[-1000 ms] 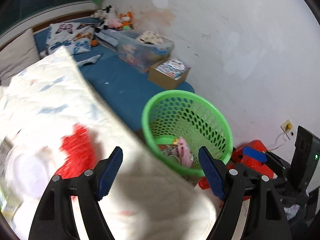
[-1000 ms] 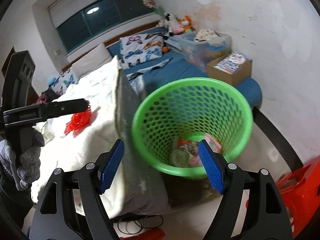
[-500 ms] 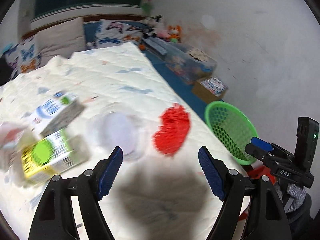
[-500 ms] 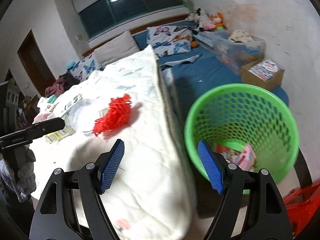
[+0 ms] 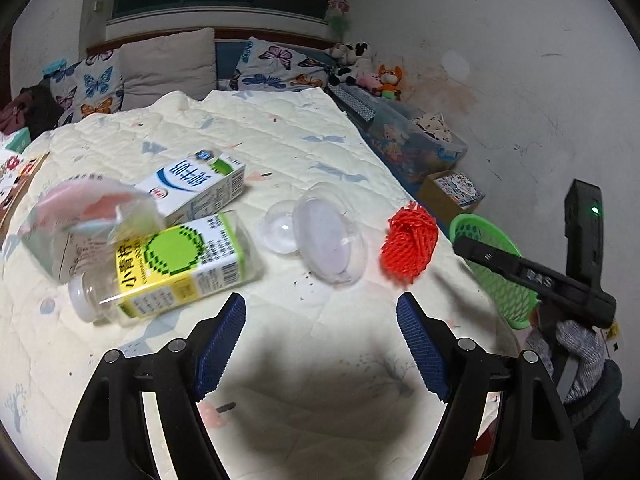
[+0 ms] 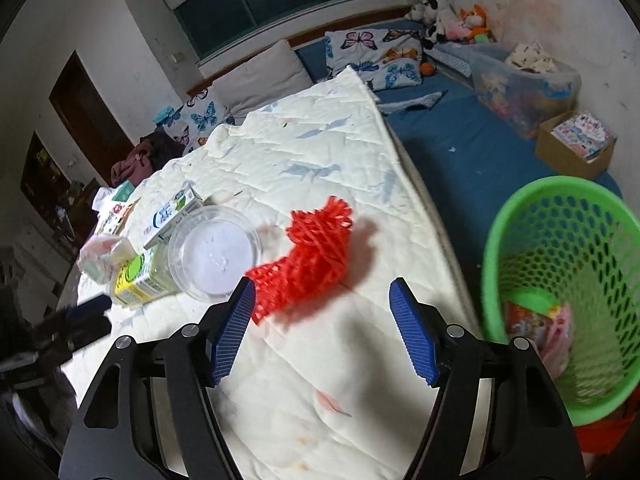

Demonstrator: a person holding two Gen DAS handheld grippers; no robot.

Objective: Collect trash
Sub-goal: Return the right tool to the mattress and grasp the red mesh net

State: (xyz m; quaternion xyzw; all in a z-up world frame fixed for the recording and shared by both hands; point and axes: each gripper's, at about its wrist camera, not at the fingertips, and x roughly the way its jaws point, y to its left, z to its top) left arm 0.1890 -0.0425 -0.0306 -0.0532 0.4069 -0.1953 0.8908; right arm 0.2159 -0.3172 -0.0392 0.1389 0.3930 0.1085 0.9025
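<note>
The red foam net near the quilt's right edge looks light and squashy; pinch its bunched middle. The right gripper's fingers, spread and empty, have just been closing; the left gripper's fingers are spread too.

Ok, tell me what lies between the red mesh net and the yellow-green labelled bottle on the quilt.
A clear plastic lid lies between red mesh net and bottle, shown in the left wrist view.

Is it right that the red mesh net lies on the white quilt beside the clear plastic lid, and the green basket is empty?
Not quite: the green basket already holds wrappers, as the right wrist view shows. The red mesh net does lie on the white quilt beside the clear plastic lid.
</note>
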